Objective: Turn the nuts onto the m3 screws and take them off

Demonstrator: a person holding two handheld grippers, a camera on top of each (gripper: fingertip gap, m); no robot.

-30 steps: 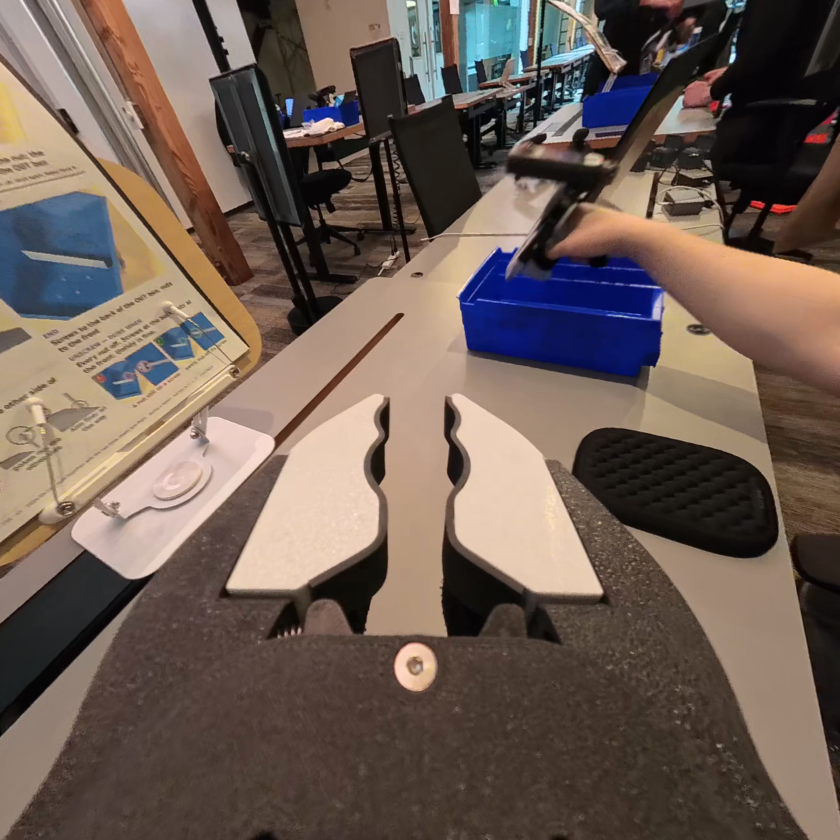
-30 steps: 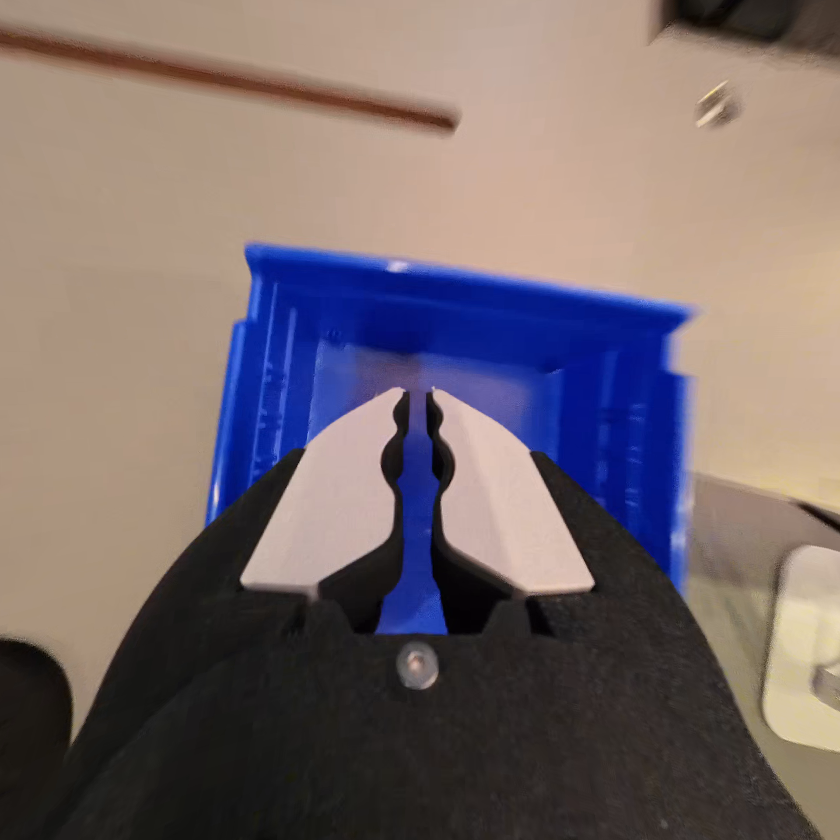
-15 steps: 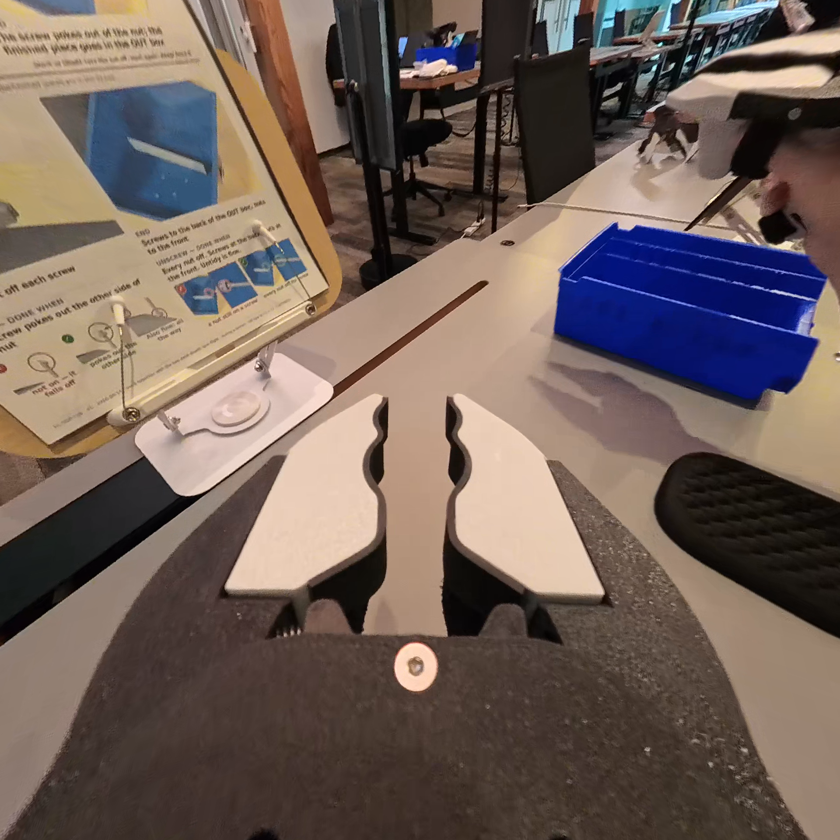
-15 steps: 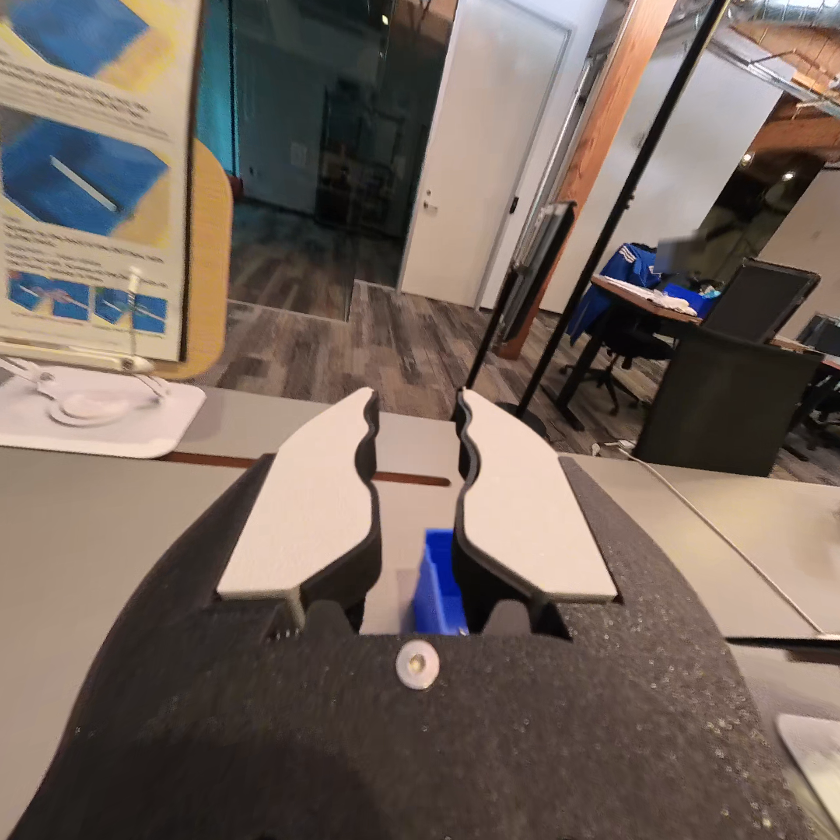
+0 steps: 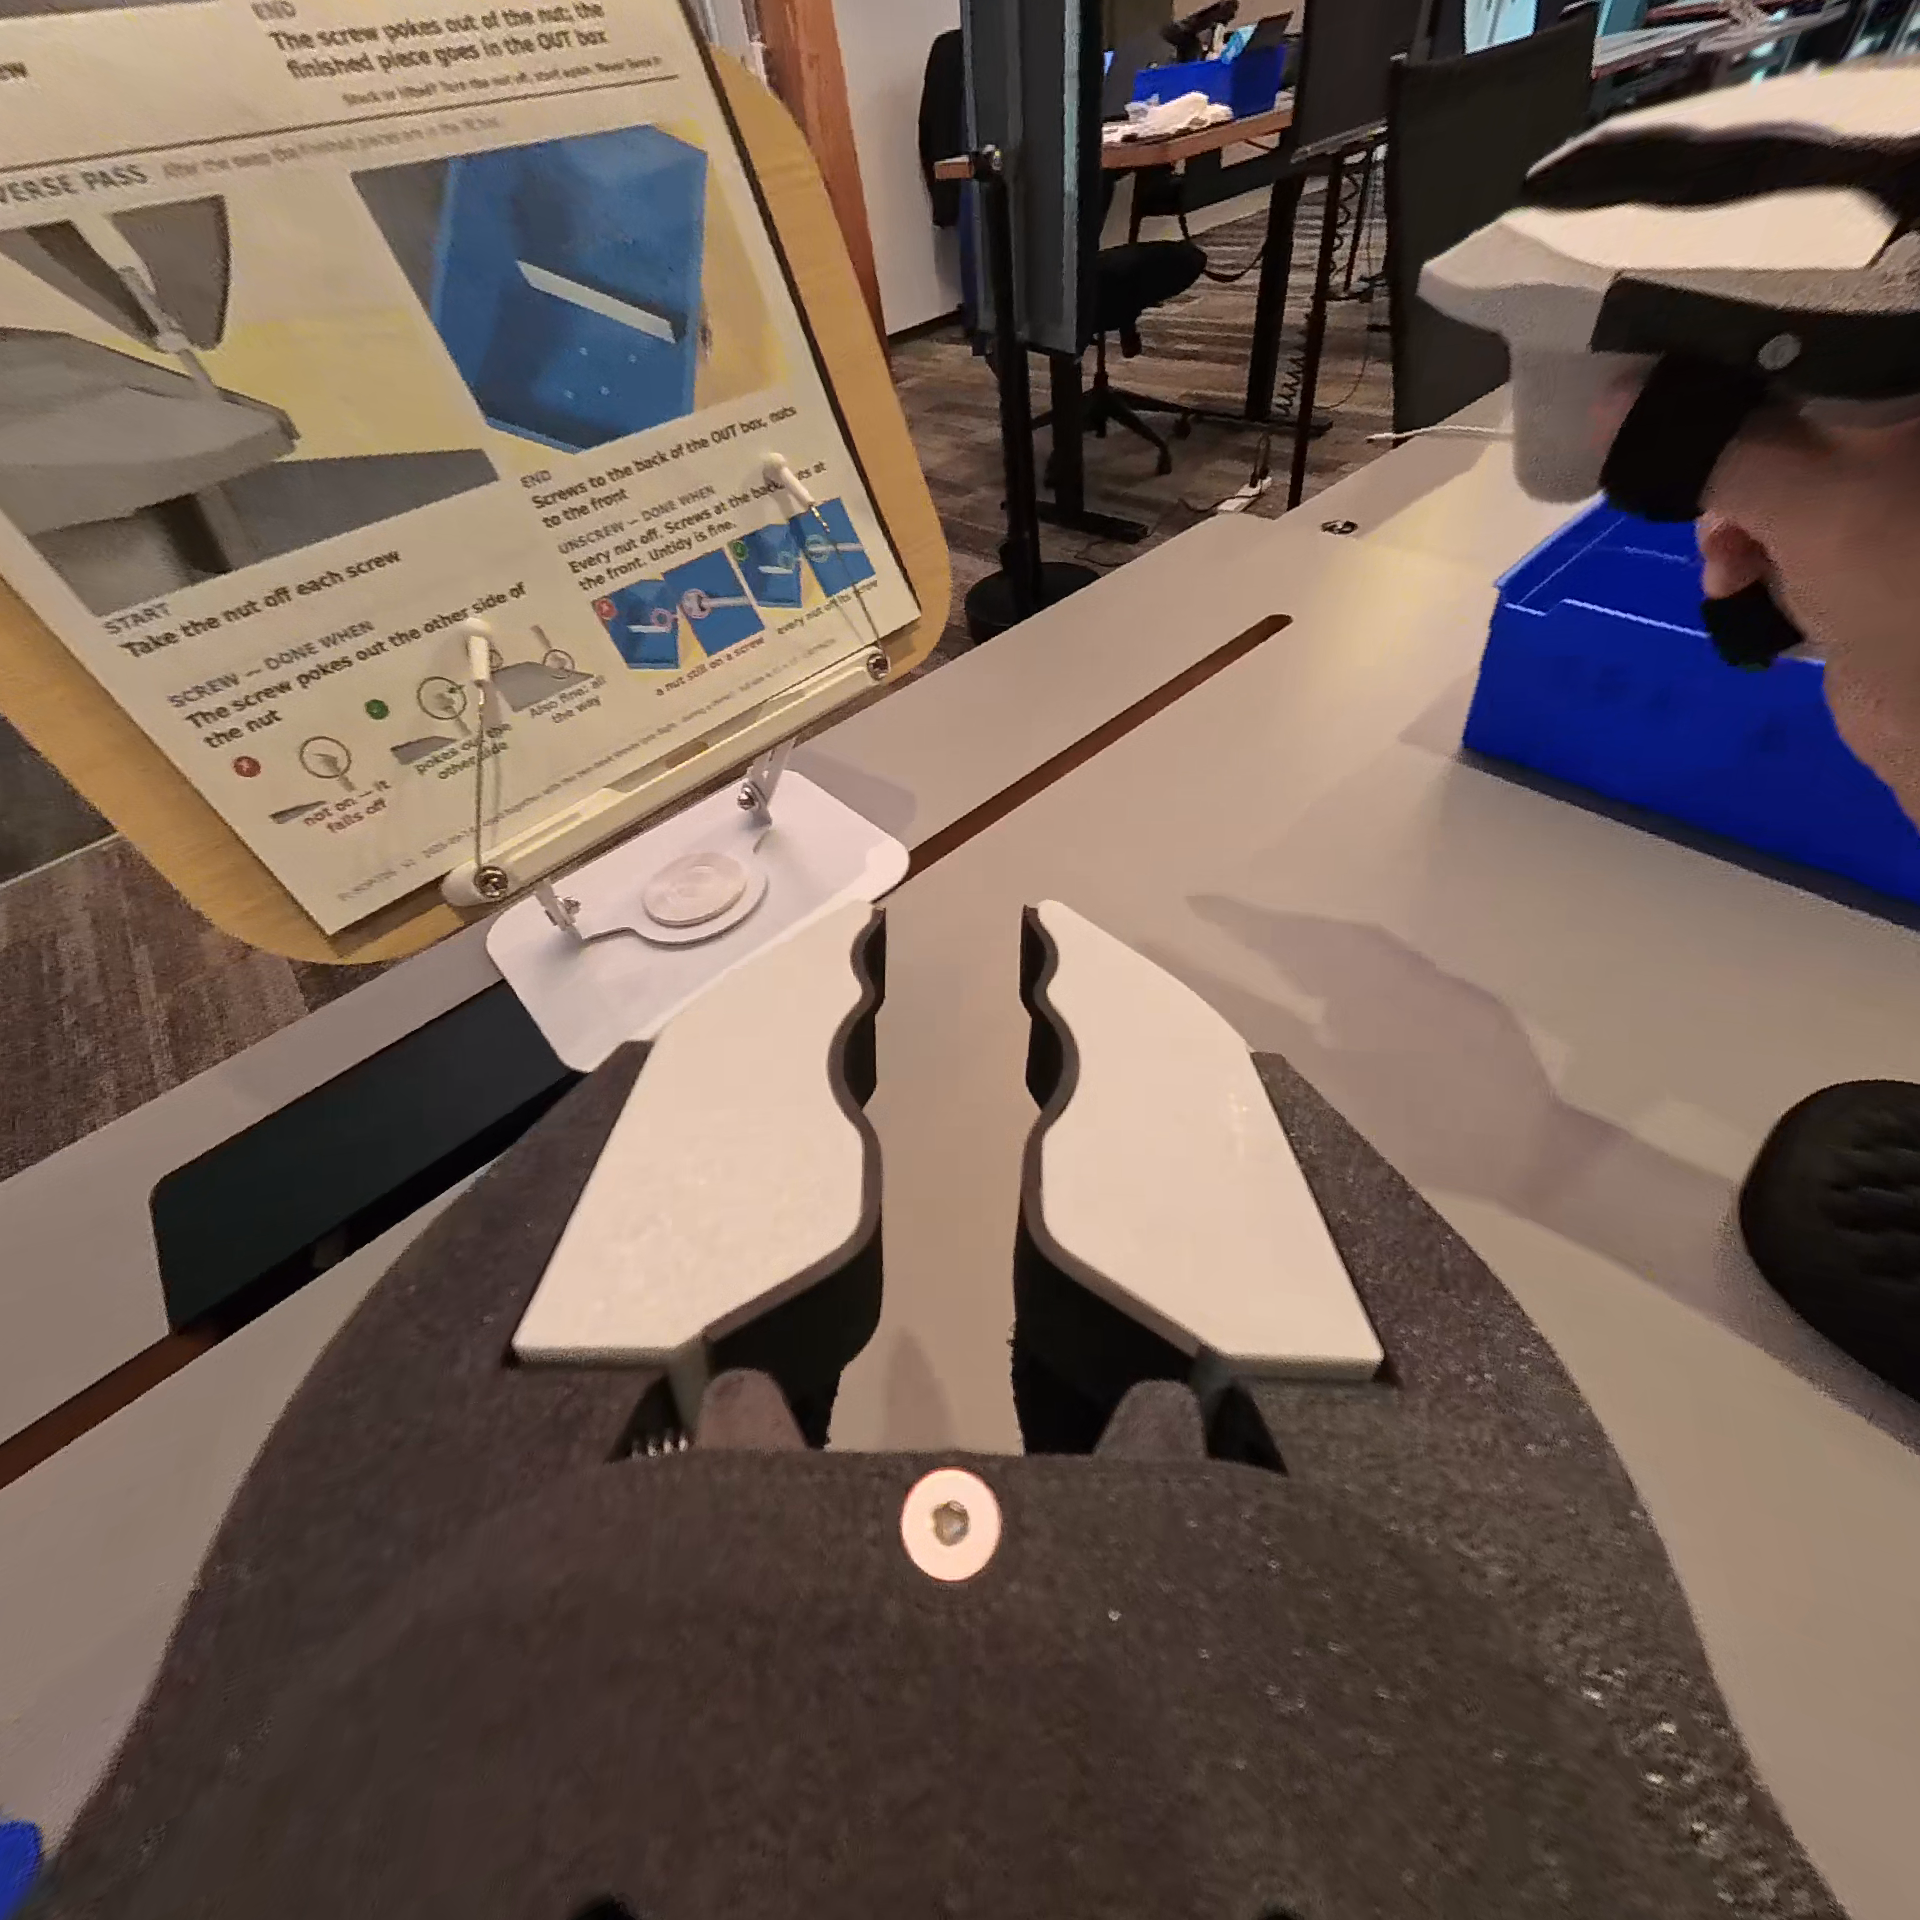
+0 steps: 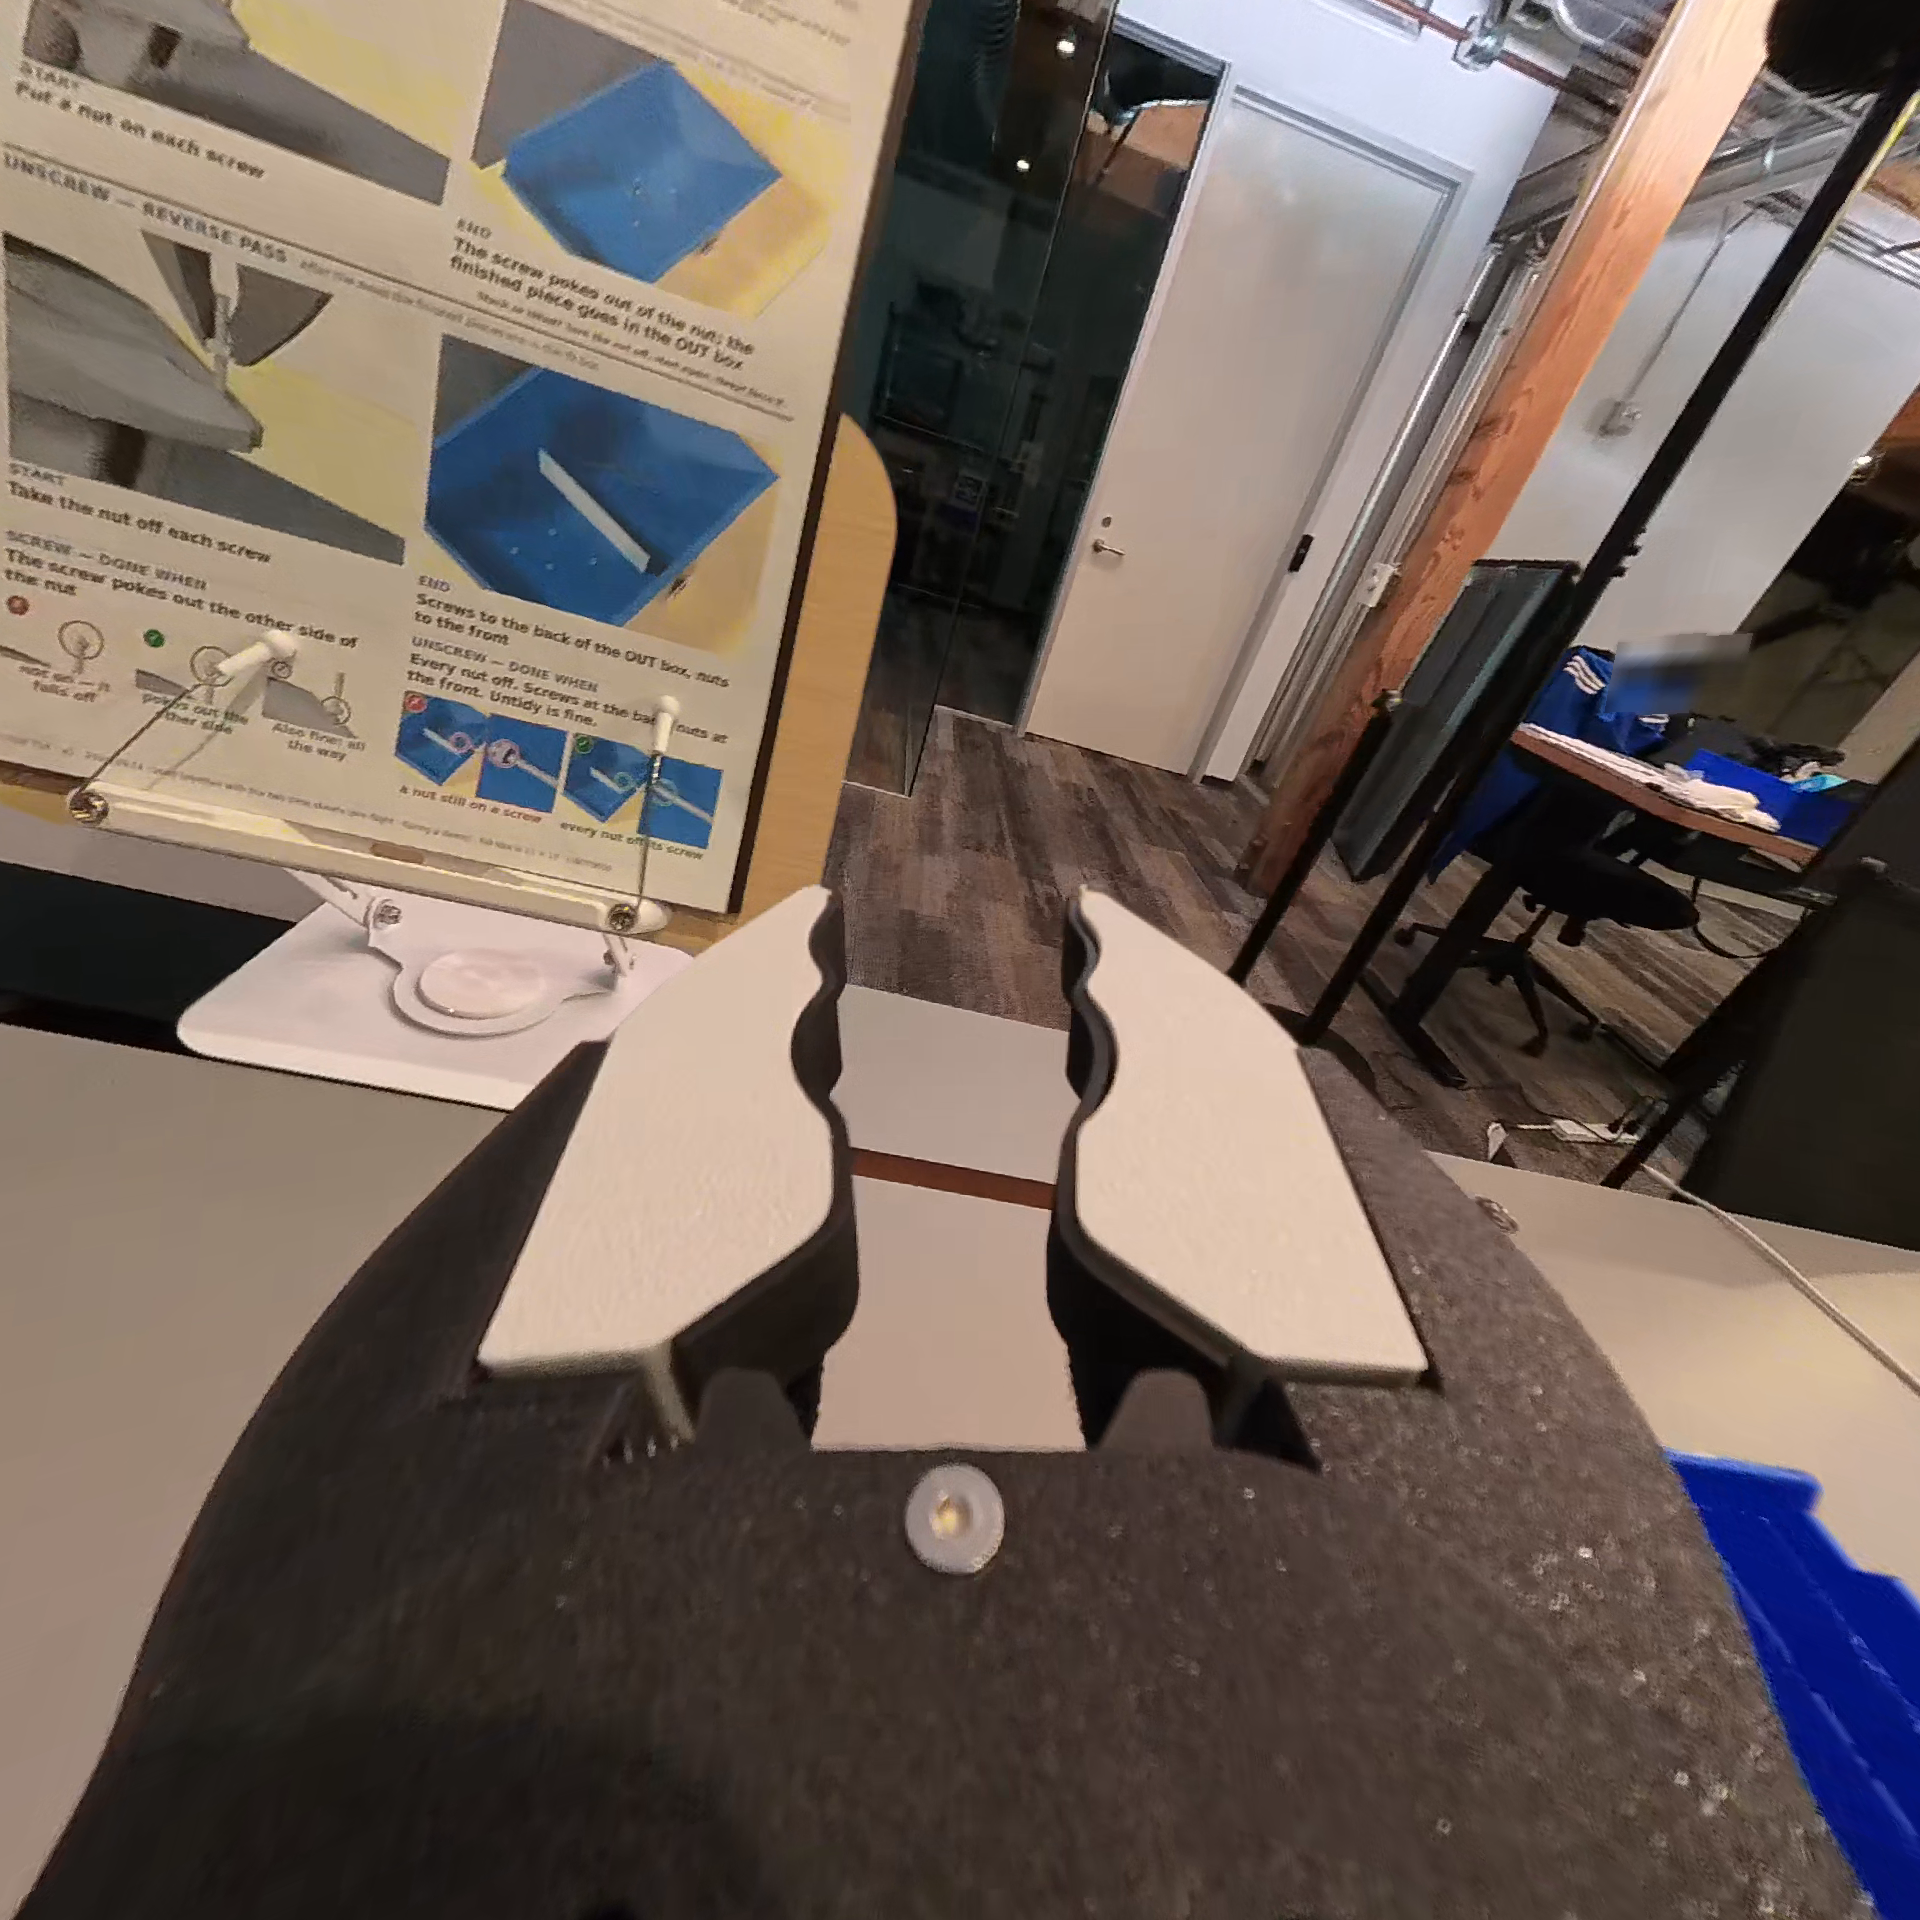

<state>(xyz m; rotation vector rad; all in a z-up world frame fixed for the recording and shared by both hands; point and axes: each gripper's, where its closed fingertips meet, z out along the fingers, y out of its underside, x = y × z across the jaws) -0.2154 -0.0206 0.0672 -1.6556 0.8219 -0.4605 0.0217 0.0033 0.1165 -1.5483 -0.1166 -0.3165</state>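
My left gripper (image 5: 951, 930) and right gripper (image 6: 951, 914) gape empty; no screws or nuts in view, likely tiny, slippery, pinch-by-tips work.

1. The bench (image 5: 1195, 831) is a long, flat, pale grey surface with a matte finish.
2. A narrow brown slot (image 5: 1101, 727) runs lengthwise through its top; the right wrist view shows it crossing between that view's fingers.
3. A small round metal fitting (image 5: 1340, 527) sits flush in the surface near the far edge.
4. A white stand base (image 5: 831, 862) rests at the bench's left edge and carries a tilted instruction sheet (image 5: 416, 416).
5. A blue plastic bin (image 5: 1621, 707) stands on the right, well apart from the base.
6. A black textured pad (image 5: 1849, 1216) lies on the near right.
7. A thin pale cable (image 6: 1766, 1278) trails across the far part.
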